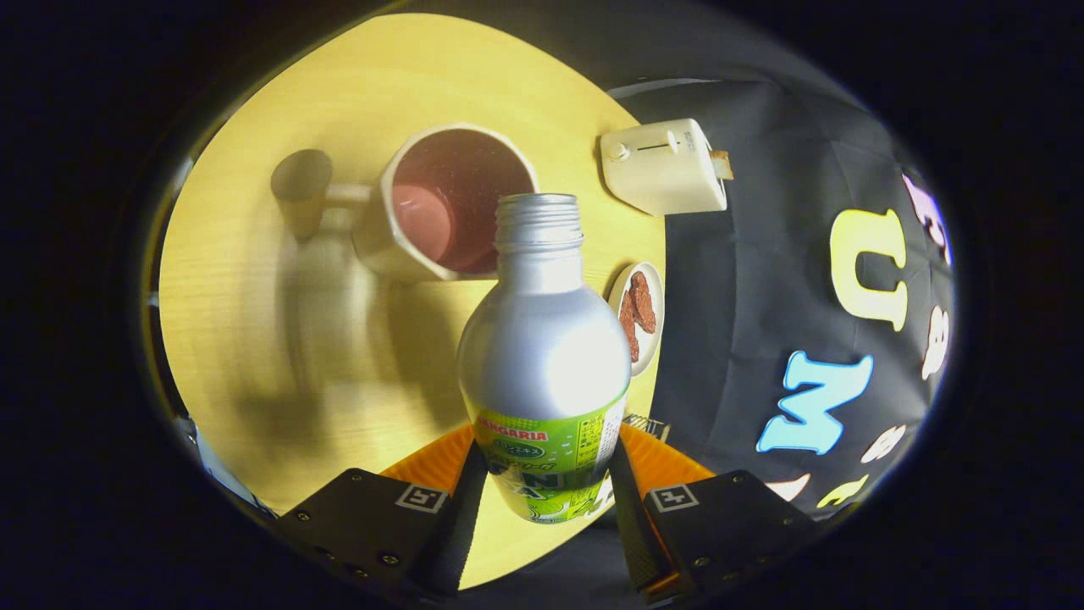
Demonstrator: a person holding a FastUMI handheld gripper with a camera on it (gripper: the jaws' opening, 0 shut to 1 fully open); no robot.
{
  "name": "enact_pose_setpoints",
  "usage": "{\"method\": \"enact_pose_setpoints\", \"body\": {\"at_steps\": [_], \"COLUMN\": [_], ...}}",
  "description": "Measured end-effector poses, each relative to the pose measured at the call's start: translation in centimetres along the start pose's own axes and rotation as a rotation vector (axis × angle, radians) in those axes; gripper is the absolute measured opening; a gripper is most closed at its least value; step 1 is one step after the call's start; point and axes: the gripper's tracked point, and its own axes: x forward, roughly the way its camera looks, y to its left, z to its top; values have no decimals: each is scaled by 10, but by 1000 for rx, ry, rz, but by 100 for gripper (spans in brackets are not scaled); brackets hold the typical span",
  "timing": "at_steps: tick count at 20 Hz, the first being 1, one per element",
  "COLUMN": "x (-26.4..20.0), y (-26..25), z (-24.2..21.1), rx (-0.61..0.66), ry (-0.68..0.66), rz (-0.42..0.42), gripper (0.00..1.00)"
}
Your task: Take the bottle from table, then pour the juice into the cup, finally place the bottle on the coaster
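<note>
The gripper [546, 500] clamps the open bottle [546, 356], its mouth over the cup [449, 207] near the table's [279, 339] far edge.

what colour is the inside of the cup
Dark red inside the cup, cream outside, seen in the gripper view just beyond the bottle the gripper holds.

1 bottle [542, 356], 1 cup [449, 203], 1 toaster [665, 165], 1 snack plate [639, 315], 1 tongs [546, 500] clamping bottle.
</note>
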Motion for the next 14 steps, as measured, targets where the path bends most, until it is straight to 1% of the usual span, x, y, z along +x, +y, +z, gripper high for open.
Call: {"method": "enact_pose_setpoints", "body": {"at_steps": [3, 6, 10, 14], "x": [6, 9, 19, 27], "y": [-1, 6, 11, 2], "z": [3, 3, -1, -1], "rx": [81, 181, 334, 456], "ry": [-56, -88, -124, -189], "rz": [-7, 15, 70, 52], "gripper": [72, 72, 72, 72]}}
